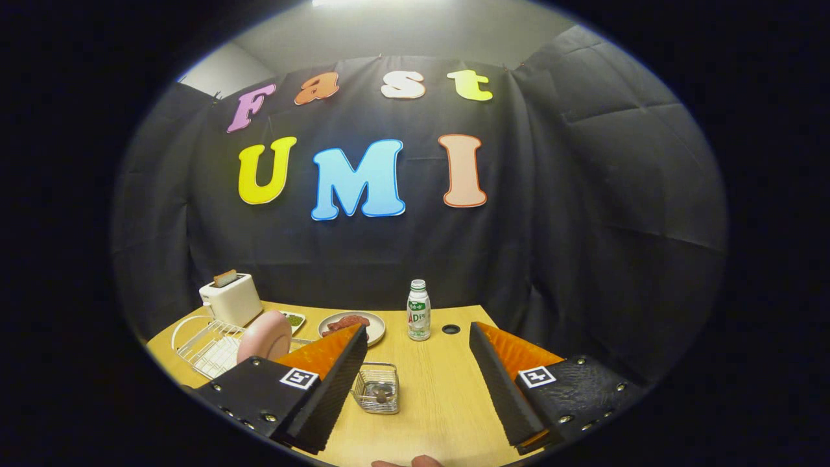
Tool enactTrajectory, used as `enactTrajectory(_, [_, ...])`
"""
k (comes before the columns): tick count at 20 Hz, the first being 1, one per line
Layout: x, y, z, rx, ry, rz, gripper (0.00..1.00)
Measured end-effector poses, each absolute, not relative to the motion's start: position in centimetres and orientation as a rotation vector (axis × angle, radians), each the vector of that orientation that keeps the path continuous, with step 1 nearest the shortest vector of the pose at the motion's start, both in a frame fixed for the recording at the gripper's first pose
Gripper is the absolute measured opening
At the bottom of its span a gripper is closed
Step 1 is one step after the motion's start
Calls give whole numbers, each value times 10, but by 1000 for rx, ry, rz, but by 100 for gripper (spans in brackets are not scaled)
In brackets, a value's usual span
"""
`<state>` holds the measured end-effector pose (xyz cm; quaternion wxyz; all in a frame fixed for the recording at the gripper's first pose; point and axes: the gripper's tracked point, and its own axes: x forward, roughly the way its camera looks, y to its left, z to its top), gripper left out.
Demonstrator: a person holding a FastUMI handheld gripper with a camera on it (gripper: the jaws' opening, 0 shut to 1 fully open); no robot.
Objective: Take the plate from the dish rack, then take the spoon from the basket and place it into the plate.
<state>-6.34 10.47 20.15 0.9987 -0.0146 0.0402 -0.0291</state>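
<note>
We hold the gripper (415, 383) with fingers spread wide and empty above the wooden table (441, 415), since the round pink plate (264, 336) stands on edge in the white wire dish rack (204, 347) (the small wire basket (377, 388) sits between the fingers).

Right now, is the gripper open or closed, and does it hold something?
Gripper: open, holding nothing; the small wire basket stands between its fingers, untouched.
</note>
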Motion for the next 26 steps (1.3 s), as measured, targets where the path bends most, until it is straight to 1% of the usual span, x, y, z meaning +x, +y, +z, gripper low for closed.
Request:
enactTrajectory(4, [-58,165,219,-28,92,-26,96])
enactTrajectory(6, [-54,198,214,-38,162,2,96])
enactTrajectory(10, [-38,247,211,-58,267,8,96])
enactTrajectory(11, [-33,257,204,-69,302,7,95])
enactTrajectory(14, [-22,286,184,-95,421,9,95])
enactTrajectory(15, [-17,296,175,-101,461,12,92])
enactTrajectory(16, [-13,305,165,-106,498,20,92])
enactTrajectory(18, [-3,315,155,-108,531,2,92])
enactTrajectory(22, [19,319,128,-180,613,-80,91])
enactTrajectory(23, [24,316,123,-206,632,-107,83])
enactTrajectory(24, [27,312,117,-226,646,-138,79])
enactTrajectory(25, [32,311,112,-232,661,-157,68])
enactTrajectory(26, [33,308,105,-240,676,-181,67])
